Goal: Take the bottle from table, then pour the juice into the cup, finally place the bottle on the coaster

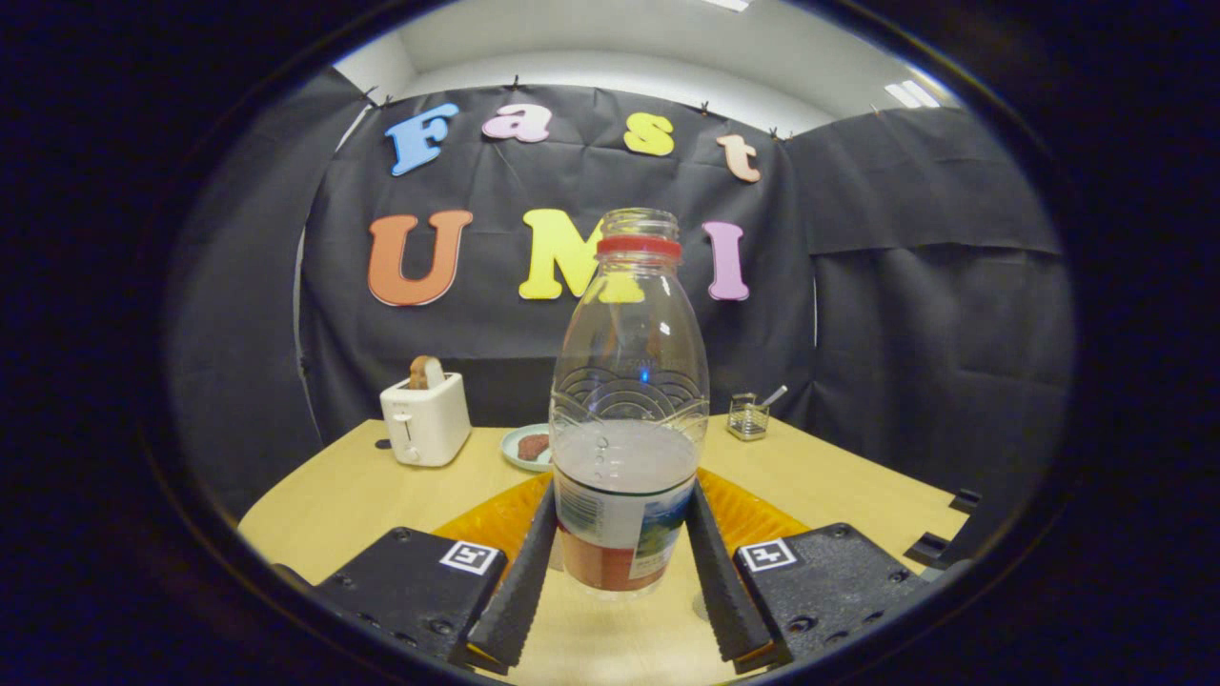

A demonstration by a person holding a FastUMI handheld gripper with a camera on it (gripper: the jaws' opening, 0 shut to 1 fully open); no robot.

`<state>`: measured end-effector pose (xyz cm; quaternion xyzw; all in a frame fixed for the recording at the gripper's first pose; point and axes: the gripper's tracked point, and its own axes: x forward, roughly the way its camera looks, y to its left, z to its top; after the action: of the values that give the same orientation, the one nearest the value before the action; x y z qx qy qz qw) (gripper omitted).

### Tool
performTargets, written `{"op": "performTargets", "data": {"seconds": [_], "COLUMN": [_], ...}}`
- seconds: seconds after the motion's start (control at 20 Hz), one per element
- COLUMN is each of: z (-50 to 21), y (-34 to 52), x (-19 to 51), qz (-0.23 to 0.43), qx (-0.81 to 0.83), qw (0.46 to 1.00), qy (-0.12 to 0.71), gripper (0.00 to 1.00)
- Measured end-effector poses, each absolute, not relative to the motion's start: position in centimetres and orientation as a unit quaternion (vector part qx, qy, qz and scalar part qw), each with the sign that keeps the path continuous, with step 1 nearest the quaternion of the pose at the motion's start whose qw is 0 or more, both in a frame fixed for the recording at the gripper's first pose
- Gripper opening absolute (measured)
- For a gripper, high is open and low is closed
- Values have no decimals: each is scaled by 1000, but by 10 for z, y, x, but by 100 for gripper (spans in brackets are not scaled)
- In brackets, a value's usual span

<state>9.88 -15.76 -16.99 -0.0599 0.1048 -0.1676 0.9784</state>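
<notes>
A clear plastic bottle (629,400) stands upright between my fingers, with no cap and a red ring at its neck. Pale juice fills roughly its lower third, down behind the label. My gripper (621,495) is shut on the bottle, both fingers (522,581) pressing on the label's sides. An orange round coaster (753,514) lies on the table just behind the bottle, partly hidden by it and by the fingers. I cannot tell whether the bottle's base touches the table or hangs a little above it.
On the wooden table (343,495), beyond the fingers, a white toaster (426,419) with a slice of bread stands at the back left. A small plate (527,446) with food lies behind the bottle. A small glass holder (748,417) with a utensil is at the back right.
</notes>
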Motion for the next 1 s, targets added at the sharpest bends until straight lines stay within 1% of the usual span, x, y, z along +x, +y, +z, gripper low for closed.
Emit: {"op": "performTargets", "data": {"seconds": [0.2, 0.5, 0.7, 0.85, 1.0], "z": [-167, -195, -238, -273, -301], "y": [-157, -153, -156, -168, -166], "x": [132, 176, 203, 220, 235], "qz": [-154, -131, -117, -132, -115], "qx": [-64, -63, -53, -70, -52], "qw": [981, 983, 983, 977, 976], "qy": [99, 111, 130, 155, 176], "gripper": [78, 80, 81, 81, 82]}}
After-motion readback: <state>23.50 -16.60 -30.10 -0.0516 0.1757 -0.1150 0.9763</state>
